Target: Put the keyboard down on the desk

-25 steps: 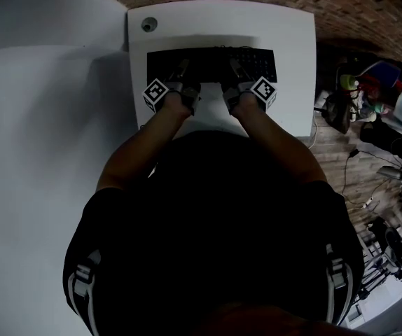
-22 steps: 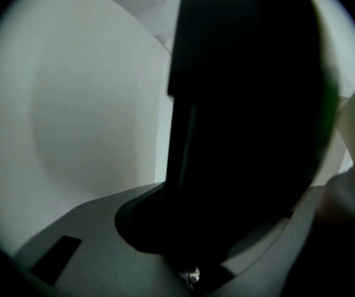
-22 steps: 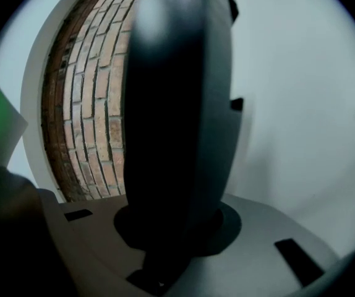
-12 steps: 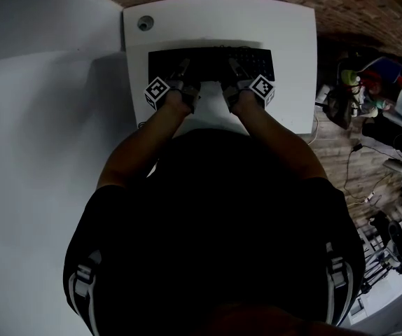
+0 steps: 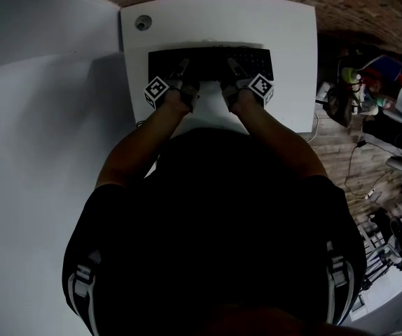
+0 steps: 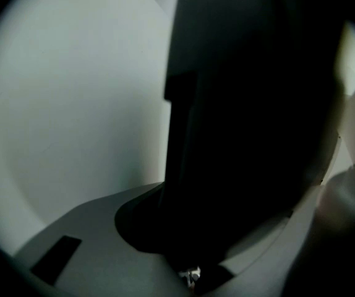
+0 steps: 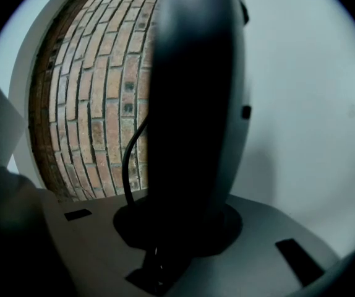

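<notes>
Keyboard over white desk, pinched by left hand-held gripper, right hand-held gripper

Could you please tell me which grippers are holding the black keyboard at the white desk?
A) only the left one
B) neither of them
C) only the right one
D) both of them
D: the left gripper and the right gripper each have their jaws shut on the keyboard, side by side at its near edge, over the desk.
</notes>
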Demonstrator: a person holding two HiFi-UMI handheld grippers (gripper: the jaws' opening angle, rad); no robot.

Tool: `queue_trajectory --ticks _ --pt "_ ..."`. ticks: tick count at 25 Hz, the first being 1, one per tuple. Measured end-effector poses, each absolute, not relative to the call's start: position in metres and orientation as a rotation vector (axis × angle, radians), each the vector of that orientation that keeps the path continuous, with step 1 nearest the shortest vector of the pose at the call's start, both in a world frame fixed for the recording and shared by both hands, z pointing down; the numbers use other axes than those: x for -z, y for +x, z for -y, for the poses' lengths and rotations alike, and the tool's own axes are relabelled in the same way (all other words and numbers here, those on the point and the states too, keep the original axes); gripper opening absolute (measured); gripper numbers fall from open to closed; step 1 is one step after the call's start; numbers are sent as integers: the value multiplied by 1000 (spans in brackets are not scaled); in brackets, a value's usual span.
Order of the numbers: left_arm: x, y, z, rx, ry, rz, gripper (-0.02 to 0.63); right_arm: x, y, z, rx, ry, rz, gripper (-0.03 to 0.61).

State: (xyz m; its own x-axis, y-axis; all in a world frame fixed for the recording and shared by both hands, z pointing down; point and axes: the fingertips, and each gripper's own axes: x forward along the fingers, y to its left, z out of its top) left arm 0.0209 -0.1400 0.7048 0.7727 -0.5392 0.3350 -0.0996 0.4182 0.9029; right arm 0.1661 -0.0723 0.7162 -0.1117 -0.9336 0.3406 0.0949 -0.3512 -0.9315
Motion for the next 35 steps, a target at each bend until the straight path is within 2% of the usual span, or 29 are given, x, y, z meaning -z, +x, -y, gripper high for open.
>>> queue_trajectory --ticks 35 --pt "-728 18 126 298 1070 652 107 -734 163 62 1639 -1350 -967 100"
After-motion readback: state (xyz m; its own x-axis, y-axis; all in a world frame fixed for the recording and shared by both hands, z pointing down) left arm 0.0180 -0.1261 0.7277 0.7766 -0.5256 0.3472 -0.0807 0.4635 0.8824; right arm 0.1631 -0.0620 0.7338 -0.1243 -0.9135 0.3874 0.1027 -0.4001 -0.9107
